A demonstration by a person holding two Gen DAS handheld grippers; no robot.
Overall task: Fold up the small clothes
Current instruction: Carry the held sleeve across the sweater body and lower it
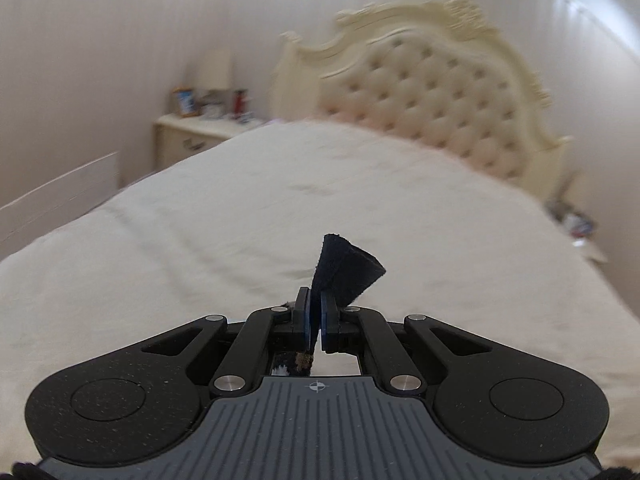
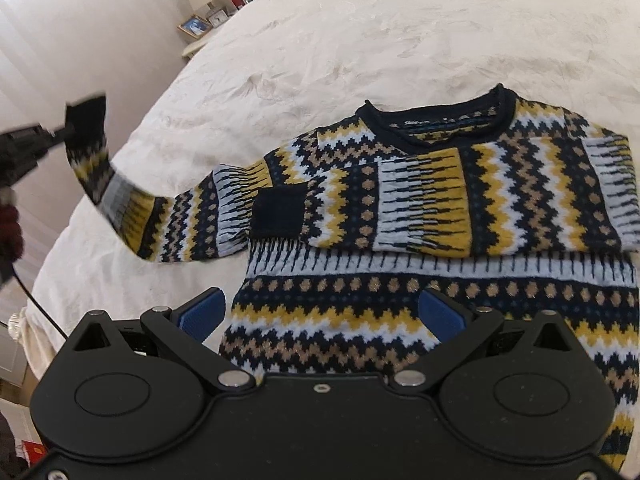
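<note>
A small patterned sweater in navy, yellow, white and tan lies flat on the white bed, neck away from me. One sleeve is folded across the chest, its navy cuff on the body. My left gripper is shut on the other sleeve's navy cuff; in the right wrist view that gripper holds the cuff lifted off the bed at the left, the sleeve hanging back to the shoulder. My right gripper is open and empty above the sweater's lower body.
The white bedspread spreads around the sweater. A tufted cream headboard stands at the far end. A nightstand with a lamp, a photo frame and small items stands at the bed's left. A cable hangs by the left edge.
</note>
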